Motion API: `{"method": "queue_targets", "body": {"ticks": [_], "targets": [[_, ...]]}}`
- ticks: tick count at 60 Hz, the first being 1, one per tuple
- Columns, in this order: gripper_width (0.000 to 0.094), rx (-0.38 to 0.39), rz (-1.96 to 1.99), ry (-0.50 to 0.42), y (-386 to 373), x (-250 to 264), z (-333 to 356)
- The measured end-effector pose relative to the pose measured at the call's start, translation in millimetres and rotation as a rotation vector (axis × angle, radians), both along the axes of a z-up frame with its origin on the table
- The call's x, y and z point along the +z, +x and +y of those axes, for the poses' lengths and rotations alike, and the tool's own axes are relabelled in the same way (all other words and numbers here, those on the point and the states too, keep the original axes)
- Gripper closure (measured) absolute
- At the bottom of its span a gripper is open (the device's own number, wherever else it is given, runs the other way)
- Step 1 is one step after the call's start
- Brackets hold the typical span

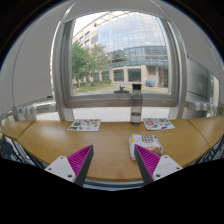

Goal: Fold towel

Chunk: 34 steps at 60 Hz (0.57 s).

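The hand-held gripper hangs wide open above the wooden tabletop, holding nothing; a folded towel lies just beyond its right finger.

Table smooth matt wood; window glass.

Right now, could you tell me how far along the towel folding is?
Nothing looks done yet. The gripper is open and empty above the wooden table. A folded cloth-like item lies just beyond one finger; whether it is the towel is unclear. Grasping and folding remain.
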State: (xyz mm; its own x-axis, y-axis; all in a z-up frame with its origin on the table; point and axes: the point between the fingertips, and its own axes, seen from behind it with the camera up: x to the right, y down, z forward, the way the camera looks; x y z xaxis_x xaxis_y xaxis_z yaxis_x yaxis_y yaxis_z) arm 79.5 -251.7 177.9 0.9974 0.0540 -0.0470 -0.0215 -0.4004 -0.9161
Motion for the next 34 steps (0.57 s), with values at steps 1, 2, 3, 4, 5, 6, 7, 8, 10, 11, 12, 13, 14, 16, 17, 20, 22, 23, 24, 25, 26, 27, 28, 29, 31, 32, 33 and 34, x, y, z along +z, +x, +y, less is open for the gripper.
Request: {"method": "queue_targets", "body": {"ticks": [1, 2, 3, 4, 5, 6, 7, 8, 10, 11, 12, 13, 14, 16, 17, 20, 22, 23, 24, 25, 26, 27, 28, 29, 31, 32, 33, 34], "targets": [[0.0107, 0.003, 0.000, 0.000, -4.5, -0.1, -3.1], [0.0107, 0.004, -0.002, 0.000, -10.1, -1.9, -4.9], [0.0107, 0.008, -0.001, -0.001, -13.2, -1.6, -8.8], [0.0106, 0.010, -0.001, -0.002, -16.3, -2.0, -11.5], [0.0103, 0.012, -0.001, -0.004, -19.2, -2.4, -14.3], [0.0101, 0.014, -0.002, -0.004, -21.8, -2.3, -17.1], [0.0096, 0.015, -0.004, -0.004, -23.8, -2.5, -19.8], [0.0093, 0.012, -0.007, -0.005, -28.7, -3.3, -20.5], [0.0092, 0.011, -0.011, -0.004, -31.2, -2.8, -25.2], [0.0091, 0.011, -0.013, -0.004, -32.4, -2.5, -26.8], [0.0091, 0.010, -0.014, -0.003, -33.6, -2.2, -28.4], [0.0089, 0.010, -0.016, -0.004, -35.2, -2.1, -30.2], [0.0090, 0.009, -0.018, -0.003, -36.3, -1.9, -31.7], [0.0091, 0.005, -0.021, -0.002, -39.7, -1.9, -33.8], [0.0091, 0.005, -0.022, -0.001, -40.7, -1.6, -35.1], [0.0088, 0.003, -0.029, 0.004, -42.8, -0.7, -37.9], [0.0091, 0.002, -0.032, 0.002, -46.7, -1.4, -39.2], [0.0092, 0.002, -0.033, 0.002, -46.6, -1.2, -40.8], [0.0089, 0.002, -0.033, 0.002, -47.0, -1.1, -41.9], [0.0088, 0.001, -0.033, 0.003, -47.1, -0.9, -42.6], [0.0090, 0.001, -0.033, 0.003, -47.3, -0.9, -43.2], [0.0090, 0.000, -0.033, 0.002, -47.3, -1.2, -43.8], [0.0091, -0.001, -0.033, 0.001, -47.7, -1.7, -44.5], [0.0091, -0.003, -0.036, 0.001, -50.4, -3.2, -42.8], [0.0091, -0.004, -0.038, 0.000, -50.9, -3.5, -44.5], [0.0091, -0.004, -0.039, -0.002, -50.8, -3.7, -45.4], [0.0091, -0.005, -0.040, -0.004, -51.1, -3.9, -46.1], [0.0091, -0.006, -0.039, -0.004, -52.3, -5.5, -43.5]]}}
